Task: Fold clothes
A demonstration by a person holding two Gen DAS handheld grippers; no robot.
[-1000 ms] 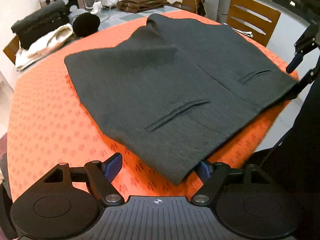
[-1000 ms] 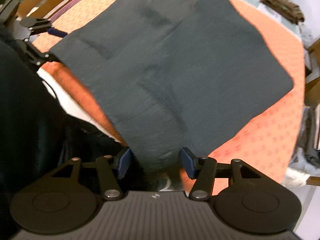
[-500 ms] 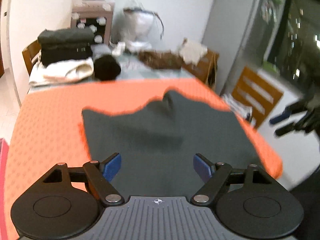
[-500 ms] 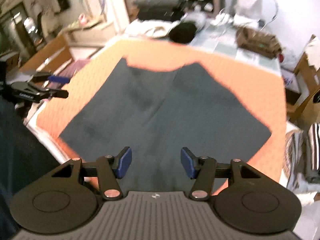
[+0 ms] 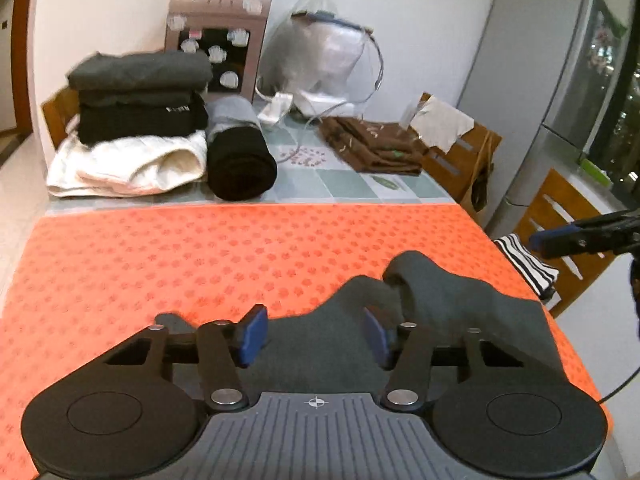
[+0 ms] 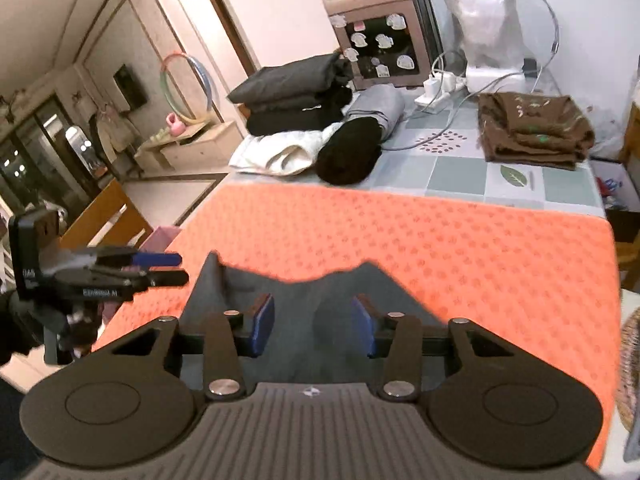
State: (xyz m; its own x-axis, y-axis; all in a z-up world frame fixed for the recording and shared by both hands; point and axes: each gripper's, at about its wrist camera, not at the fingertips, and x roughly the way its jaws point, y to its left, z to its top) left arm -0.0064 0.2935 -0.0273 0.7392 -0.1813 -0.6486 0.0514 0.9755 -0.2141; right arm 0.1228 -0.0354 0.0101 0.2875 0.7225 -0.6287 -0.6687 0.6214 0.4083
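Both claws hang just over the near part of the dark grey woven garment [image 5: 460, 304], and each is narrowing its jaws as I look. The left gripper [image 5: 316, 338] has its blue-padded fingers [image 5: 252, 334] apart, with grey cloth showing in the gap, but the pads do not press on anything I can see: open, then, with cloth under rather than in it. The right gripper [image 6: 313, 330] is the same: blue pads spread over a shallow dip in the cloth's far edge, nothing pinched. My guess is that the two are set side by side to take that far edge at two points, so the piece can be folded evenly.

The garment lies on the orange patterned cloth [image 5: 240, 252] covering the table, bunched toward the near side, with one corner rolled up into a hump to the right of the left claw. Whether a fold already runs beneath it I cannot tell; the black gripper bodies cover its whole near half.

Farther back, on the tiled tabletop, finished work seems parked out of the way: a stack of folded black and white clothes [image 5: 136, 120], a black rolled garment [image 5: 240, 164] touching it, and a brown folded garment [image 6: 534, 130] well apart to the right. Behind stand a sticker-covered cabinet [image 6: 380, 32] and something wrapped in clear plastic, too blurred to name. A striped cloth [image 5: 524, 264] shows off the table's right edge, partly cut off.
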